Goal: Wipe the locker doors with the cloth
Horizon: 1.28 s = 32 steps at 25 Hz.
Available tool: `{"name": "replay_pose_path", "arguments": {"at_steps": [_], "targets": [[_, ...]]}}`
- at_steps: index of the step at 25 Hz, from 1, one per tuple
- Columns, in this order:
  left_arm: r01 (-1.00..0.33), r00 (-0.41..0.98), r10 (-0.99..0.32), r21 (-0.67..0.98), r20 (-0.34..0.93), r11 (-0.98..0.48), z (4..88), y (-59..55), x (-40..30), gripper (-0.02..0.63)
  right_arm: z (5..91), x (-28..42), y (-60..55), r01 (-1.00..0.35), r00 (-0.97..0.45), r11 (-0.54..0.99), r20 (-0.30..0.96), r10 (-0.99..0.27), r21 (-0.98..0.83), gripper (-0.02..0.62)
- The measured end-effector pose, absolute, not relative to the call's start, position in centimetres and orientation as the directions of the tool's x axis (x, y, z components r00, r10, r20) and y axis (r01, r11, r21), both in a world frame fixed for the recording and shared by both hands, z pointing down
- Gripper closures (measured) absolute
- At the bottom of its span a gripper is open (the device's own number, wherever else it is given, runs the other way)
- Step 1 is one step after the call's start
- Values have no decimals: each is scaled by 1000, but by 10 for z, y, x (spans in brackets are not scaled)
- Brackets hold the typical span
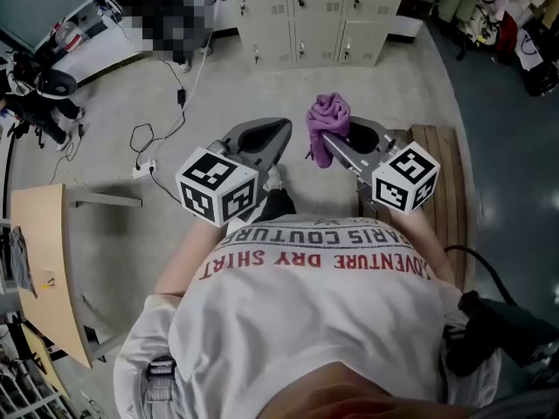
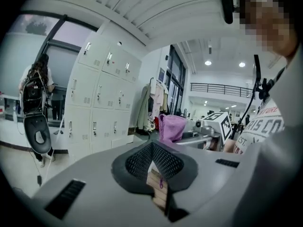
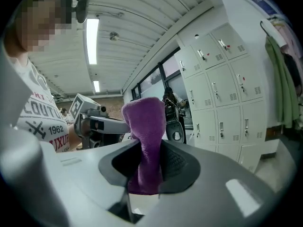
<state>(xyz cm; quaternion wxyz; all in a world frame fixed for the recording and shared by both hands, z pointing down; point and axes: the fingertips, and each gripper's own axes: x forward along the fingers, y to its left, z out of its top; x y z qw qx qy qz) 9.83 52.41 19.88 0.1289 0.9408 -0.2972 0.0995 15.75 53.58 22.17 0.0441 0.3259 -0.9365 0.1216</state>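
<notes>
Purple cloth (image 1: 327,116) is bunched up and pinched in my right gripper's (image 1: 345,140) jaws, just beside the left gripper (image 1: 278,129), whose jaws are pressed together on nothing, and the lockers (image 1: 301,16) are well apart from both, straight ahead.

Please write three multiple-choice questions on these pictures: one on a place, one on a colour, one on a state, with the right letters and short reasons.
1. Where do the lockers stand? A) ahead of the person B) behind the person C) at the person's left
2. Which colour is the cloth? A) green B) purple C) white
3. How is the right tool? A) open and empty B) shut on the cloth C) set down
1 A: head view shows them straight ahead. 2 B: purple in every view. 3 B: its jaws pinch the cloth.
</notes>
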Motion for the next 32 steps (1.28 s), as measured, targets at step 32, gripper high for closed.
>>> {"name": "replay_pose_path", "arguments": {"at_steps": [32], "targets": [[-594, 803, -545, 261, 239, -761, 218, -76, -92, 606, 220, -5, -60, -725, -687, 660, 143, -712, -196, 515]]}}
